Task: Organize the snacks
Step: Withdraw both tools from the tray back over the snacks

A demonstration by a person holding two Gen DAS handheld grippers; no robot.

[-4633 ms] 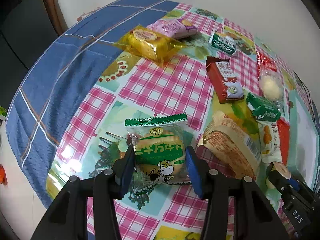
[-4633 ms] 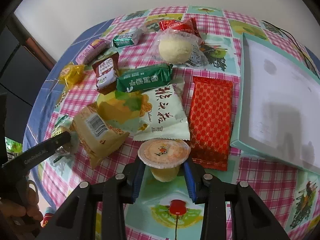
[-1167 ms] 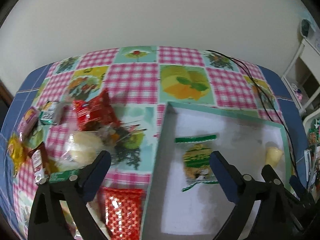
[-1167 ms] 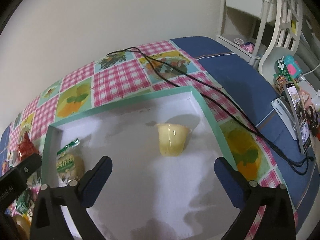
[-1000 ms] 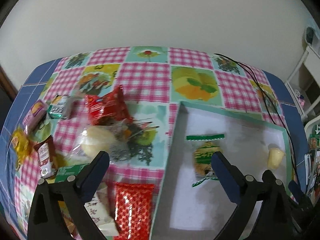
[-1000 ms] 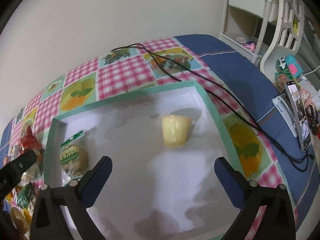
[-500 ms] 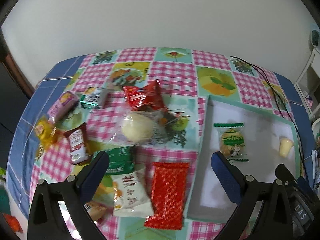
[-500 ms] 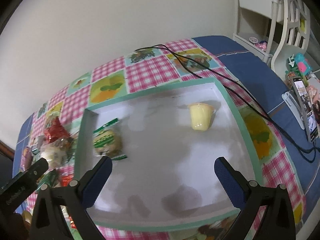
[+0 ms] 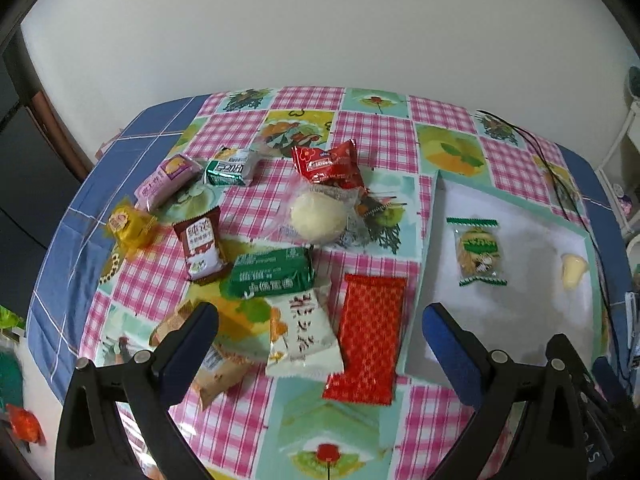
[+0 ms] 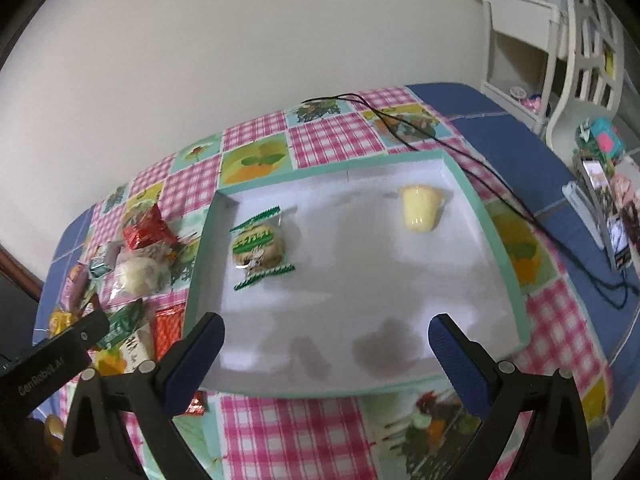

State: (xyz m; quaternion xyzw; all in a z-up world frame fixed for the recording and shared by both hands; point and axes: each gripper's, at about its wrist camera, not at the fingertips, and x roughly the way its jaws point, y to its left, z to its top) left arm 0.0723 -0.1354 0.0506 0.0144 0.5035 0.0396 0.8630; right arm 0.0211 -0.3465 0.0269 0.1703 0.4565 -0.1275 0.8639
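On the table with the pink checked cloth point(image 9: 376, 140), a shallow white tray point(image 10: 496, 248) with a green rim sits at the right side. Two snacks lie inside it. The green cookie packet point(image 10: 258, 248) is near the tray's left wall, and the yellow jelly cup point(image 10: 418, 208) lies tipped over near the far right corner. They are well apart, and most of the white floor between them and the near rim is bare.

Left of the tray, the other snacks lie close together in a bunch. The flat red packet point(image 9: 368, 332) lies just beside the tray's left wall. Next to it is a white packet point(image 9: 302, 332), and a green bar packet point(image 9: 272, 278) touches the white one's top. Farther back sit a round cream bun in clear wrap point(image 9: 318, 218), a red crinkly packet point(image 9: 326, 164), a brown packet point(image 9: 200, 250), a pink packet point(image 9: 166, 180) and a yellow sweet point(image 9: 128, 224) near the blue edge of the cloth.

The left gripper point(image 9: 320, 334) is spread wide above the white and red packets and holds nothing. The right gripper point(image 10: 326, 344) is also spread wide, up over the near rim of the tray, with nothing in it. A black cord point(image 10: 472, 160) runs past the tray's far right corner.
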